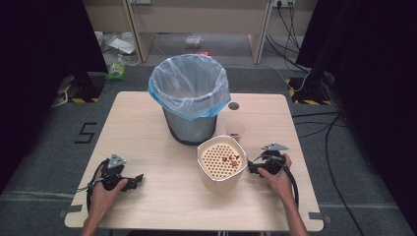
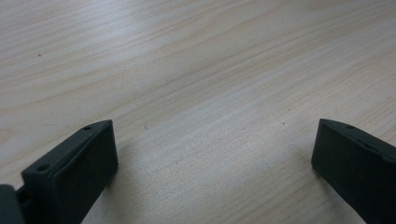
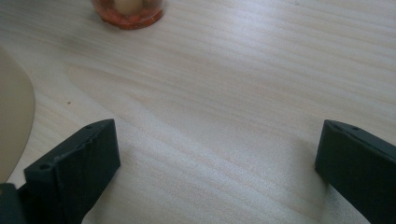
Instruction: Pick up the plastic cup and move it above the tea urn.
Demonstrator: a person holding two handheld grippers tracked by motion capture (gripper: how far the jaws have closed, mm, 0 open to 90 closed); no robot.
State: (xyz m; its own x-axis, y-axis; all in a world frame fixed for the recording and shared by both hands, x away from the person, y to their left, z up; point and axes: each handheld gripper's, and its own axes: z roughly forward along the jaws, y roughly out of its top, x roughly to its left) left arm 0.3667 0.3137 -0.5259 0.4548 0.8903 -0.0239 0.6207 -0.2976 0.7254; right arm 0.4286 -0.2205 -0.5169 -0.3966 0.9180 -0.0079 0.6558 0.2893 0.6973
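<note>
The strainer (image 1: 222, 165), a cream tub with a perforated top and a few brown scraps on it, stands on the table (image 1: 147, 132) near the front edge, just in front of the bin (image 1: 190, 98) and just beside the right gripper (image 1: 253, 168). A small clear cup (image 1: 235, 127) with orange-red residue at its base stands behind it.

The right gripper rests low on the table with its jaws spread wide and nothing between them; the strainer's pale wall (image 3: 14, 126) curves in at the edge of its own view. The left gripper (image 1: 135, 181) lies well apart on the other side, jaws also spread over bare wood.

The strainer looks like light, stiff plastic, probably smooth and a bit slippery. Its rim seems the best hold: one jaw inside, one outside, since the body looks too wide to span. The perforated tray may sit loose, so tilting it could shift it or scatter the scraps.

What lies under the tray is hidden. The scraps are too small to identify. The cup is cut off in the right gripper view, and its contents are hard to make out.
</note>
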